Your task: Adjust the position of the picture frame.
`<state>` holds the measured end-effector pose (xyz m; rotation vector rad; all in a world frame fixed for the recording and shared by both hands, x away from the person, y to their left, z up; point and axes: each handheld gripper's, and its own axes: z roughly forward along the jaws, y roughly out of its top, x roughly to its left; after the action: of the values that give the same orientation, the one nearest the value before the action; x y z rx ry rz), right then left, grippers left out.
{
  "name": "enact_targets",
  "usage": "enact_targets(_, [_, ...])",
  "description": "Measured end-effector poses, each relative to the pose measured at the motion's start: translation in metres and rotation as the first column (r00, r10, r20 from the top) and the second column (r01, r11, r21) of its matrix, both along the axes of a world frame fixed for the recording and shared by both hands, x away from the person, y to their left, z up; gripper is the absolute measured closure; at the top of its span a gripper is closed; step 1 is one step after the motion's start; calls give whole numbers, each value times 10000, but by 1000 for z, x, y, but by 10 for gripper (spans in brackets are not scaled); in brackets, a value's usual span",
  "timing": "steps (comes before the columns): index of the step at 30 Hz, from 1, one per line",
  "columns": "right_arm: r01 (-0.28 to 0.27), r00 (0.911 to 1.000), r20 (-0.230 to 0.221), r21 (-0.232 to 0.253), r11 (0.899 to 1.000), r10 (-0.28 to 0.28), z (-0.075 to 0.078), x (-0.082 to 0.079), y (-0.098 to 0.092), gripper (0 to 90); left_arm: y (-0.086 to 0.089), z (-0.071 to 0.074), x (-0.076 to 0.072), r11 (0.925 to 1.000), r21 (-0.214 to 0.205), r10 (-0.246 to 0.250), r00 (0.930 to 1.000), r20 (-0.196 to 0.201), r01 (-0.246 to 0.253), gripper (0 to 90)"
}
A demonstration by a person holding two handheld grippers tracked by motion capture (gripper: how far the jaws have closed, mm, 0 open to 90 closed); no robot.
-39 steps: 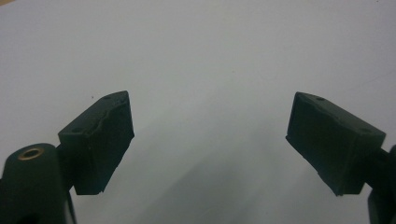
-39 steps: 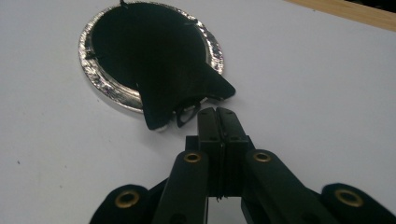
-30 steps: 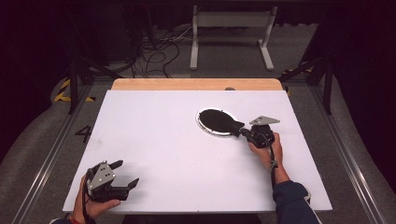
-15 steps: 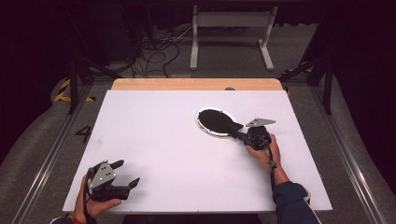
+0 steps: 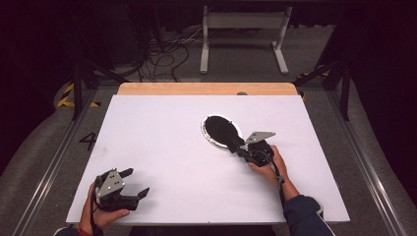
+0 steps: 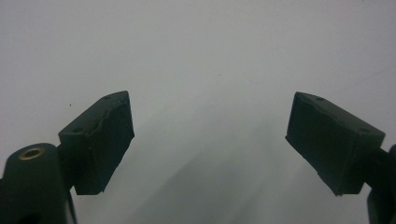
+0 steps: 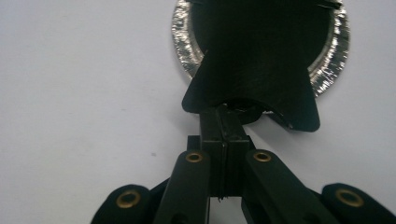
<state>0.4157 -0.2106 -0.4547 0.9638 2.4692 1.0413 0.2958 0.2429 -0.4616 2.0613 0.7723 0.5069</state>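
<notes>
A round silver foil dish [image 5: 204,132] lies on the white table [image 5: 157,132], right of centre. A black flexible sheet [image 5: 220,130] covers the dish and sticks out past its near rim. My right gripper [image 5: 239,147] is shut on that protruding edge. In the right gripper view the jaws meet around the black sheet [image 7: 257,60], which flares out just past the right gripper [image 7: 223,126], with the foil dish [image 7: 183,32] beneath. My left gripper [image 5: 137,182] rests open at the near left corner. In its own view the left gripper [image 6: 210,140] has only bare table between its fingers.
A wooden strip [image 5: 206,89] borders the table's far edge. Beyond it on the dark floor stand a white metal frame [image 5: 243,34] and loose cables [image 5: 167,49]. Metal rails [image 5: 54,162] run along both sides of the table.
My right gripper has moved left and toward the near edge, keeping hold of the black sheet; the dish has shifted slightly with it. The left gripper has stayed put.
</notes>
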Motion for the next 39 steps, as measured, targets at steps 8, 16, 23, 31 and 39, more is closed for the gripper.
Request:
enact_targets(8, [-744,9971,-135,193,9970,747,-2,-15,27,900,-1,0,1,10000,-53,50,10000,-68,-50,160])
enact_targets(16, [-919,9953,270,-356,9951,928,0,-25,42,900,-5,-1,5,9999,125,25,10000,-83,-24,170])
enact_targets(23, [1377,9824,1194,565,9889,-1437,18,-6,-6,900,-17,4,26,9998,97,178,9990,-403,-175,307])
enact_targets(31, [1761,9817,659,428,9834,-1786,1,8,-10,893,-59,8,60,9977,250,-614,9952,-766,635,668])
enact_targets(39, [1562,9865,423,429,9868,-1580,-2,9,-8,900,-111,6,81,9889,817,-1151,9876,-1069,1241,798])
